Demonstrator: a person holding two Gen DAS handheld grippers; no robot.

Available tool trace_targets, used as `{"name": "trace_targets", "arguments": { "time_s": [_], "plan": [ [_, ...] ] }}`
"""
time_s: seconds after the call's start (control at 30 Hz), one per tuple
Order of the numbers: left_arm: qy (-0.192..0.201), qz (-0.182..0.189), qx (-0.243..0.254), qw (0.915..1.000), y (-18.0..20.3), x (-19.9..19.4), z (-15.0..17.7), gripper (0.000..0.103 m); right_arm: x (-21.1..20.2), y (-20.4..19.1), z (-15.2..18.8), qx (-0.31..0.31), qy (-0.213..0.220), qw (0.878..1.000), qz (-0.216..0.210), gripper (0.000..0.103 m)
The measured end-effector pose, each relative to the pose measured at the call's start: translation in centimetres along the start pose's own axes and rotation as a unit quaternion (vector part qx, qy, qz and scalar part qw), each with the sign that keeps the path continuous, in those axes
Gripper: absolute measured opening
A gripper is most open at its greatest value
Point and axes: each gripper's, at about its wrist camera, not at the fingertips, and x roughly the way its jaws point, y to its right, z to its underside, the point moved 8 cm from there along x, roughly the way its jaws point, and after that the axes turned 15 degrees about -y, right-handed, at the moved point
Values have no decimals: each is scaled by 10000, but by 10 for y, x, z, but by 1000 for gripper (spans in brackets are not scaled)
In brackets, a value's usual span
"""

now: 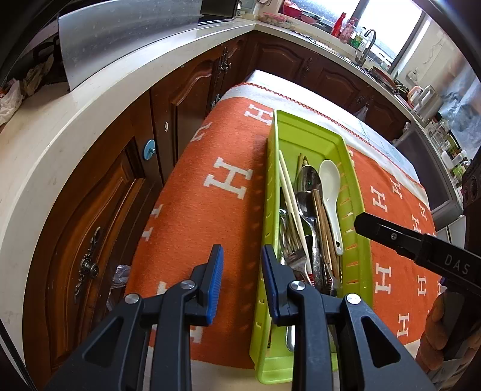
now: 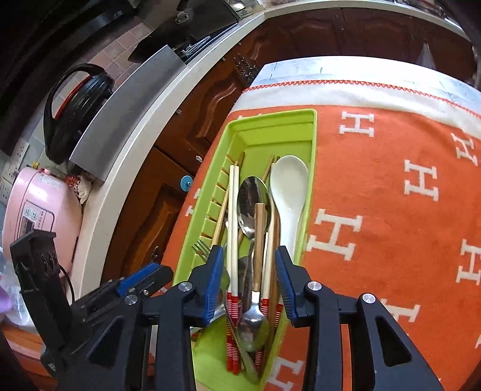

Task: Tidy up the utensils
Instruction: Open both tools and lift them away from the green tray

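Green tray (image 2: 311, 141) w/ utensils lies lengthwise on orange cloth (image 2: 375, 195), near its edge by the cabinets. Right gripper (image 2: 249, 278) over tray's near end, jaws partly apart, nothing gripped. Left gripper (image 1: 242, 279) partly open, empty, straddling tray's outer wall.

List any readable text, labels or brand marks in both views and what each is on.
"DAS": white letters on the black body of the right gripper, seen in the left wrist view.
"H": large white letter repeated across the orange cloth under the green tray.
Pink appliance on the counter: its control panel has markings, too small and blurred to read.
Bottles by the window: labels too small to read.
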Motion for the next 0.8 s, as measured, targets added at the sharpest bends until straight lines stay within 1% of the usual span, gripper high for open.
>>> {"name": "trace_targets", "arguments": {
  "time_s": [0.1,0.2,0.27,0.43,0.5,0.57,0.67,0.8],
  "plan": [
    [1,-14,31,10000,2,0,0,26,-10,2,7,-104,48,9998,172,36],
    [27,-38,71,10000,6,-3,0,34,-22,9,14,-164,149,9988,435,36],
    [62,-61,118,9999,10,-6,0,42,-30,14,20,-193,217,9980,561,36],
    [118,-131,272,9995,24,-13,4,51,-51,26,37,-246,433,9950,868,36],
    [144,-159,316,9993,29,-16,5,57,-59,33,44,-255,501,9939,950,36],
    [192,-187,351,9990,36,-20,7,68,-69,41,53,-244,587,9920,1088,36],
    [264,-224,431,9985,48,-27,10,80,-81,53,66,-188,687,9899,1225,37],
    [312,-266,658,9970,71,-36,15,86,-98,70,85,-24,790,9888,1266,42]
  ]
}}
